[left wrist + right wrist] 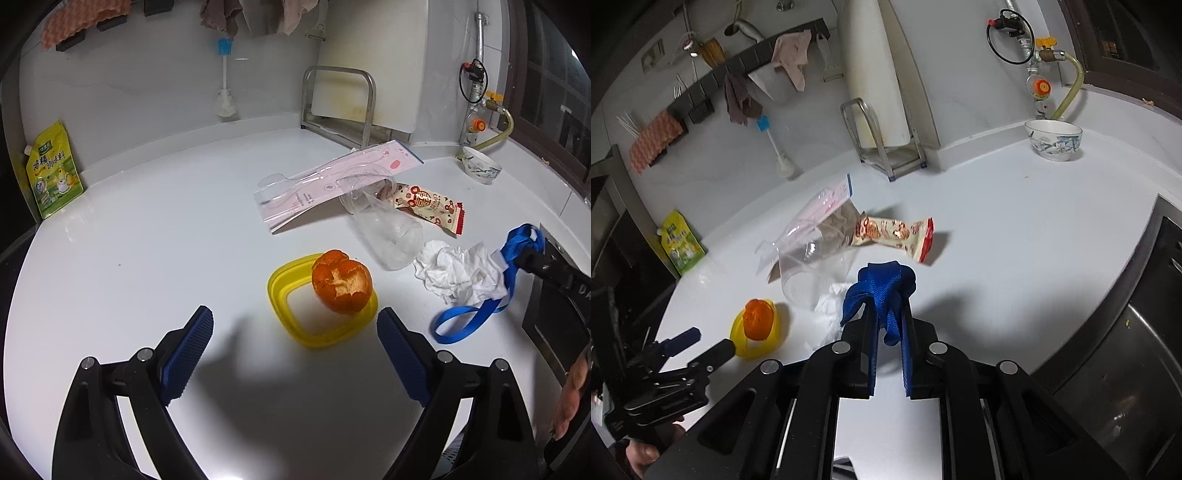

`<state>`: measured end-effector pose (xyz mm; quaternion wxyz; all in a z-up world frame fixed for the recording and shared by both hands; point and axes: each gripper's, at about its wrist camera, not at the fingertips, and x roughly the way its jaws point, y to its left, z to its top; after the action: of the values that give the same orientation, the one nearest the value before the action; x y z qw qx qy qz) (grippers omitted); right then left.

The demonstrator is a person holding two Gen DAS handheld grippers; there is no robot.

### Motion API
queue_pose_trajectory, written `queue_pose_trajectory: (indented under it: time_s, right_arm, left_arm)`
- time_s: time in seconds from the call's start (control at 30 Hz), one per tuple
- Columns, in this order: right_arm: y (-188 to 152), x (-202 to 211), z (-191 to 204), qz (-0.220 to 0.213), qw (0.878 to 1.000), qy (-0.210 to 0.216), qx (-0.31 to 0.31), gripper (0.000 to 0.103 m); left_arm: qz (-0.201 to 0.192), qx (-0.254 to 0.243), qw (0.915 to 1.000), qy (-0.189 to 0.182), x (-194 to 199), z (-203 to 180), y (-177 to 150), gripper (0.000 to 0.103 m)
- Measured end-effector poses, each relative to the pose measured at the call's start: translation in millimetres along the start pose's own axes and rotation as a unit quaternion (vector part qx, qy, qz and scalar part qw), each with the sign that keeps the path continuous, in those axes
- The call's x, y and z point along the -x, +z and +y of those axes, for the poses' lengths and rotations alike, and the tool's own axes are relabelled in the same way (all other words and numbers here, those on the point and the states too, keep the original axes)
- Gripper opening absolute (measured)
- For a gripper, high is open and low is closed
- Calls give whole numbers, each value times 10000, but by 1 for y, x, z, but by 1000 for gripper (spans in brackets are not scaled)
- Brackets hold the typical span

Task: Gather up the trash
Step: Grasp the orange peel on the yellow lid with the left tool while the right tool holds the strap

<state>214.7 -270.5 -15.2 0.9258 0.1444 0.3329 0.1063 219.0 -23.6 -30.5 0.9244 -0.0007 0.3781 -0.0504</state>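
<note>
We clamp right gripper (886, 314) on blue strap (882, 291); left gripper (295, 350) spread wide, empty, near orange peel (341, 282) on yellow lid (317, 332). Tissue (458, 273), plastic cup (388, 229), snack wrapper (432, 206) uncollected on counter (147, 258) (no bin visible); task early.

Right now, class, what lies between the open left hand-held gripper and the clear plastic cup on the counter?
In the left wrist view, the orange peel on the yellow lid lies between the left hand-held gripper and the clear plastic cup.
</note>
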Motion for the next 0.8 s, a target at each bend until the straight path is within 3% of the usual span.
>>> queue_pose_trajectory:
  time_s: [0.4,0.5,0.6,0.8]
  right_arm:
    - [-2,8,-19,-26,9978,422,-517,10]
    - [-3,7,-20,10,9972,463,-590,10]
    - [-4,7,-18,-1,9970,495,-591,10]
    - [-4,11,-18,9,9978,401,-525,10]
  left_arm:
    - [200,-98,9993,311,-28,-29,15,85]
    - [279,-146,9988,379,-34,-34,17,69]
    - [338,-152,9987,345,-37,-35,17,44]
    - [201,-208,9992,262,-26,-35,20,28]
